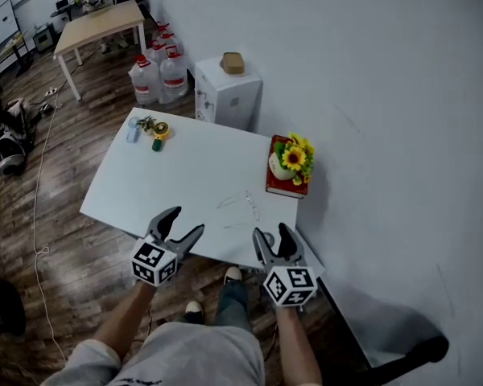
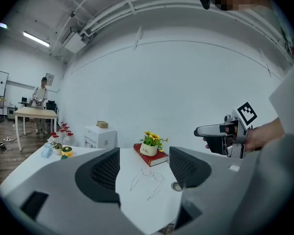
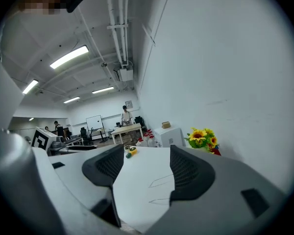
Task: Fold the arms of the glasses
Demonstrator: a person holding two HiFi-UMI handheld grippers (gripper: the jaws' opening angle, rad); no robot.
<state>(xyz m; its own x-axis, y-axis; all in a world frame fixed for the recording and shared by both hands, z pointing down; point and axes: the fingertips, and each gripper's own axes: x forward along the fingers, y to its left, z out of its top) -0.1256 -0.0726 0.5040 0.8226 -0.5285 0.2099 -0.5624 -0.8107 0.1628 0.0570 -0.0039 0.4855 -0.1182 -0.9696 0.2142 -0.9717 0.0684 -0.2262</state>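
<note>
A pair of thin wire-framed glasses (image 1: pixel 241 203) lies with its arms spread on the white table (image 1: pixel 169 183), right of the middle. In the left gripper view the glasses (image 2: pixel 147 178) lie on the table beyond the jaws, and in the right gripper view only their thin arms (image 3: pixel 159 182) show. My left gripper (image 1: pixel 183 225) hovers at the table's near edge, open and empty, left of the glasses. My right gripper (image 1: pixel 272 233) hangs at the near right corner, open with nothing between its fingers. Both are a short way from the glasses.
A red book (image 1: pixel 283 185) bearing a pot of sunflowers (image 1: pixel 294 158) sits at the table's right edge, close to the glasses. Small items (image 1: pixel 151 129) stand at the far left corner. A white cabinet (image 1: pixel 228 93) and water jugs (image 1: pixel 163 71) stand behind the table.
</note>
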